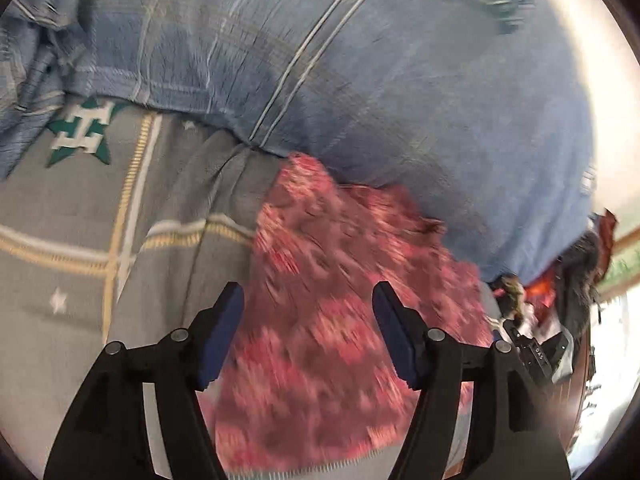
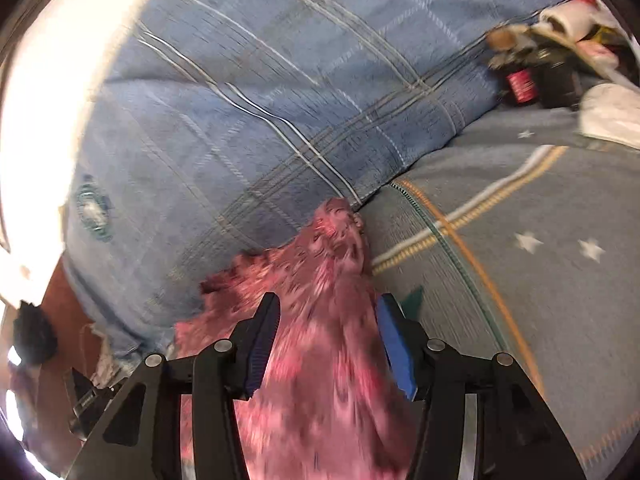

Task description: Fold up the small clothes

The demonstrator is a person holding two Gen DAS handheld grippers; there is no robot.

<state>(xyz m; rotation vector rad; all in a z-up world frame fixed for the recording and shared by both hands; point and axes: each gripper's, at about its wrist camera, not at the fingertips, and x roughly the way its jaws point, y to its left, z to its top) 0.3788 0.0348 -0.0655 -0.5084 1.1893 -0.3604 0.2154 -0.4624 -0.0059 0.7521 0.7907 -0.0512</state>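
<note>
A small pink-and-red patterned garment [image 1: 336, 320] lies rumpled on the grey bedcover [image 1: 60, 240], its far edge against a blue plaid quilt. My left gripper [image 1: 308, 292] hovers over it, open, with wide jaws and nothing pressed between the blue pads. In the right wrist view the same garment [image 2: 320, 264] runs up between the fingers of my right gripper [image 2: 329, 300]. Those jaws stand apart and the cloth fills the gap below them; motion blur hides whether a pad touches it.
A bulky blue plaid quilt [image 1: 380, 60] [image 2: 260, 100] fills the far side. The bedcover [image 2: 540, 280] has striped lines, white stars and a green star emblem [image 1: 80, 128]. Dark bottles and clutter [image 2: 548, 72] sit at the bed's far corner. A bright wall lies beyond.
</note>
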